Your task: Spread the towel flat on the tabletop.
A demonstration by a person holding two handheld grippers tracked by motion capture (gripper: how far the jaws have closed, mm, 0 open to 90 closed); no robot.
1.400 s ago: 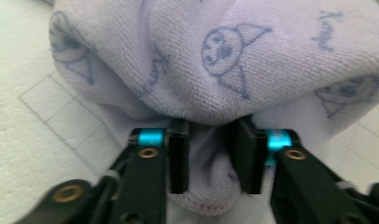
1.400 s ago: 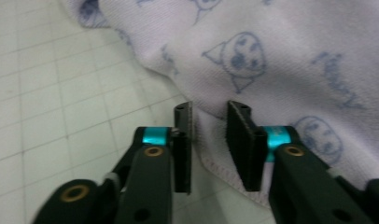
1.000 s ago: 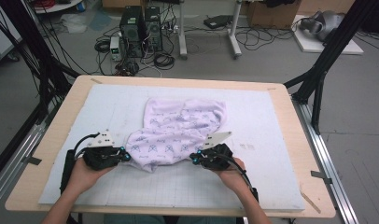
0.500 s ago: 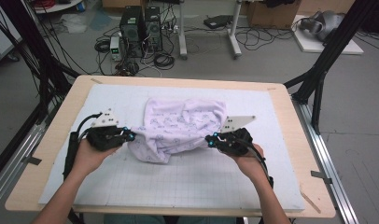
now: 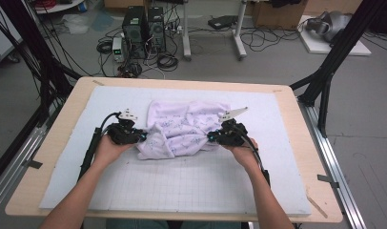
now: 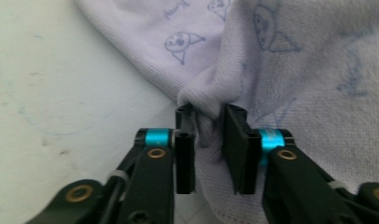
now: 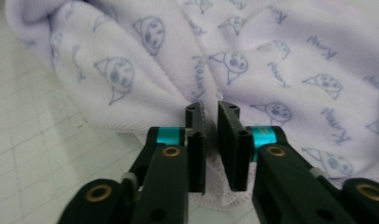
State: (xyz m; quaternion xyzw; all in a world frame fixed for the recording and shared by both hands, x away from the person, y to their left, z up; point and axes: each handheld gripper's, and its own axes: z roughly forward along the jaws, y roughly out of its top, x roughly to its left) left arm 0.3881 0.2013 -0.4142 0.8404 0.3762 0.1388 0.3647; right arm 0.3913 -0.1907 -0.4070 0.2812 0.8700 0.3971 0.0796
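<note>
- Lilac printed cloth (image 5: 184,129) bunched mid-mat (image 5: 191,191).
- Left gripper (image 6: 210,122) at cloth's left edge, jaws just opening, fold loose between them.
- Right gripper (image 7: 211,109) at cloth's right edge, jaws just parting, released.

The right gripper (image 7: 211,109) has its 2 black jaws a little apart, and they have just been opening. A fold of the soft purple cloth (image 7: 271,60) with little faces sits between them. The white mat (image 7: 33,154) with grid lines lies under it.
</note>
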